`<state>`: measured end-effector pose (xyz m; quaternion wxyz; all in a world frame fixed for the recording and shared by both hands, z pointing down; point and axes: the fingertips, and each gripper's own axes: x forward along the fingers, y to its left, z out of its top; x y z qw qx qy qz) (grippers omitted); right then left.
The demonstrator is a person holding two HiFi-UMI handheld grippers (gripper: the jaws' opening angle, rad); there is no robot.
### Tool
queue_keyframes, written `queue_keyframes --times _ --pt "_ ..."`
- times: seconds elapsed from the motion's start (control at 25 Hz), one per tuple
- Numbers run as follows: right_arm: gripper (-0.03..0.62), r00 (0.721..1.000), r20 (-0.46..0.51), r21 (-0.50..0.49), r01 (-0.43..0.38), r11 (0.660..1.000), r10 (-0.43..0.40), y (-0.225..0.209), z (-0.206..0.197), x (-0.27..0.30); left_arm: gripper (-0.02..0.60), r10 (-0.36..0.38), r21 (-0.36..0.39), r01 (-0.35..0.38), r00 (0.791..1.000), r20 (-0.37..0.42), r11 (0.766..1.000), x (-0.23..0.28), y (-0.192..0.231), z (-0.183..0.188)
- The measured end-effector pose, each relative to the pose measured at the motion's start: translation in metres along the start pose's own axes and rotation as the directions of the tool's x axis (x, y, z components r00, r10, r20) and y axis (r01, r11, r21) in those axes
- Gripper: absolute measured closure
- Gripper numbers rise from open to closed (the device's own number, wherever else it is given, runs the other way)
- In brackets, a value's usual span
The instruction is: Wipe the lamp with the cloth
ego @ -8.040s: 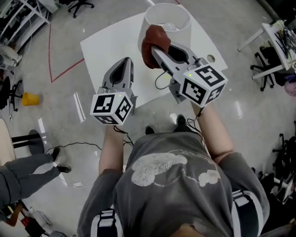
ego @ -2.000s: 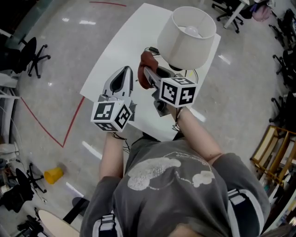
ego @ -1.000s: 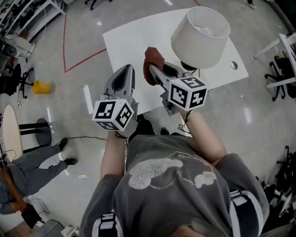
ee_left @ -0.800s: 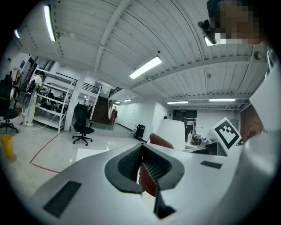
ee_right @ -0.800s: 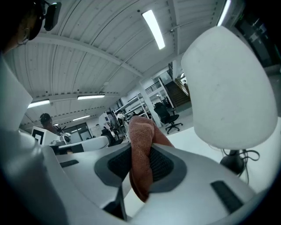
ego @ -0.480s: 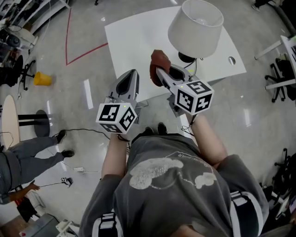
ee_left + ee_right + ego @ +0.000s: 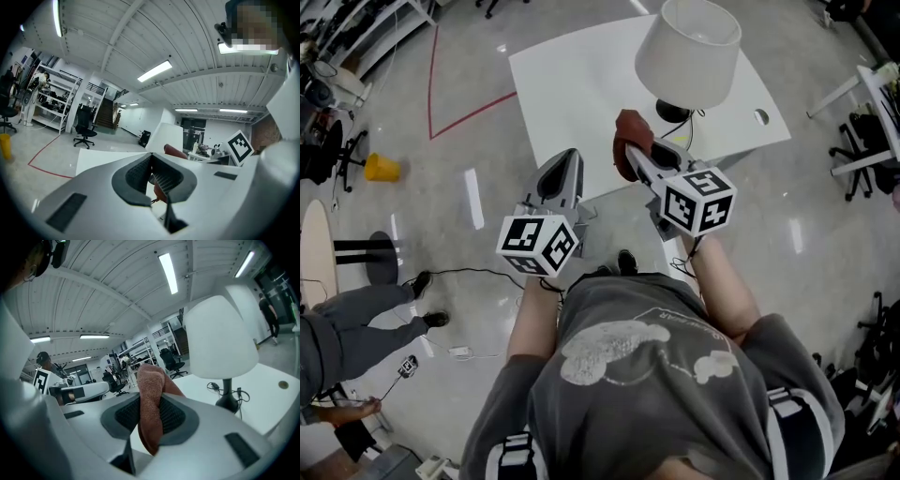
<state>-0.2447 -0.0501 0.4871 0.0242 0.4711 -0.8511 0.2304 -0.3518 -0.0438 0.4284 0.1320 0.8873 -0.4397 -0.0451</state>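
Your right gripper (image 7: 639,161) is clamped on the cloth (image 7: 630,141), w/ the red-brown wad bulging out past the jaw tips. The right gripper view shows it pinched flat btw the pads (image 7: 174,416).

The lamp (image 7: 687,52) stands upright on the white table (image 7: 572,84), long axis vertical: shade on top, thin stem, dark base (image 7: 673,112) below. From your right jaws it lies ahead and off to the right, and the shade sits above the cloth's level in that gripper's view. Cloth and shade are near but apart, no contact.

So the coming move, as I judge it, is fwd and rightward, lifting the cloth onto the shade's side wall. The right gripper is clearly the nearer one.

Your left gripper (image 7: 561,176) hangs further back and to the left. Its jaws look closed on nothing, tho the pads only partly show, so treat that as probable. Mind the cord (image 7: 213,386) by the base.
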Motion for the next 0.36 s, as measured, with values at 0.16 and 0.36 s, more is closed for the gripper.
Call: queue_keyframes --times 0.16,0.36 --pt "0.503 1.000 0.004 -0.001 0.026 1.000 -0.026 0.009 0.000 0.000 0.574 -0.030 -0.004 0.030 1.000 -0.005 1.000 -0.005 0.002 0.004" --pt "0.503 0.998 0.041 -0.030 0.049 0.998 -0.048 0.029 0.015 -0.001 0.574 -0.051 0.005 0.051 0.999 0.003 0.999 -0.013 0.007 0.013"
